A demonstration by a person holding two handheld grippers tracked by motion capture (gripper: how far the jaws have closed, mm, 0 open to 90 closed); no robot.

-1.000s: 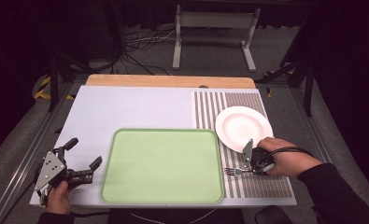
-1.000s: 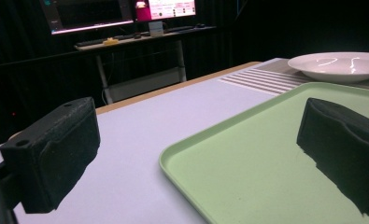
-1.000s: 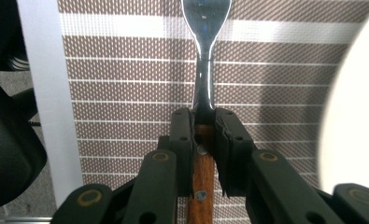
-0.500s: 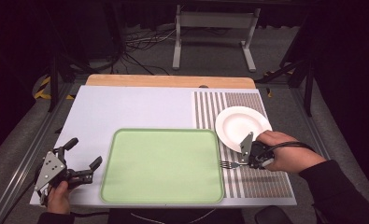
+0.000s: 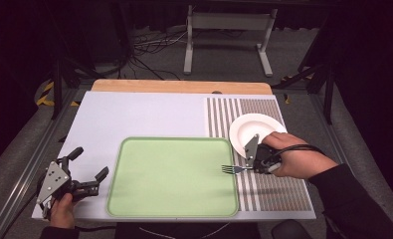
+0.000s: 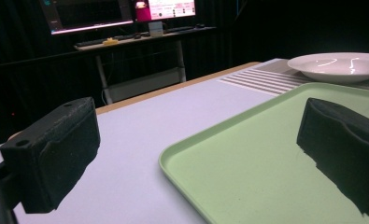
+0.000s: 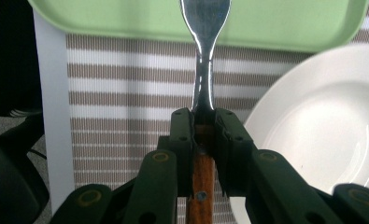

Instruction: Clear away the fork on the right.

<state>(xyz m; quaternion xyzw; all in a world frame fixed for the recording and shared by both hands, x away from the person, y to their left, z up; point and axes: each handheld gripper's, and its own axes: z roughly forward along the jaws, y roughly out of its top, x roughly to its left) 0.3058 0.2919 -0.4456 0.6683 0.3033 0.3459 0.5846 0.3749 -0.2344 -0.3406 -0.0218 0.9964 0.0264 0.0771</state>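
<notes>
Resting at the lower left of the high view, the left gripper (image 5: 87, 172) sits on the white table (image 5: 149, 112) just beside the green tray (image 5: 174, 199), its jaws spread wide with nothing between them. The left gripper view adds what the overhead misses: the two black pads (image 6: 51, 149) frame the tray's near corner (image 6: 229, 154), and a desk with lit monitors (image 6: 121, 11) stands at the upper left beyond the table. Right of centre in the high view, the right gripper (image 5: 256, 160) holds a fork (image 5: 234, 169) whose tines reach over the tray's right edge, above the striped mat (image 5: 273, 189). The white plate (image 5: 256, 130) lies just behind the hand. The right gripper view shows the jaws clamped on the fork's neck (image 7: 204, 88) and its wooden handle between them.
</notes>
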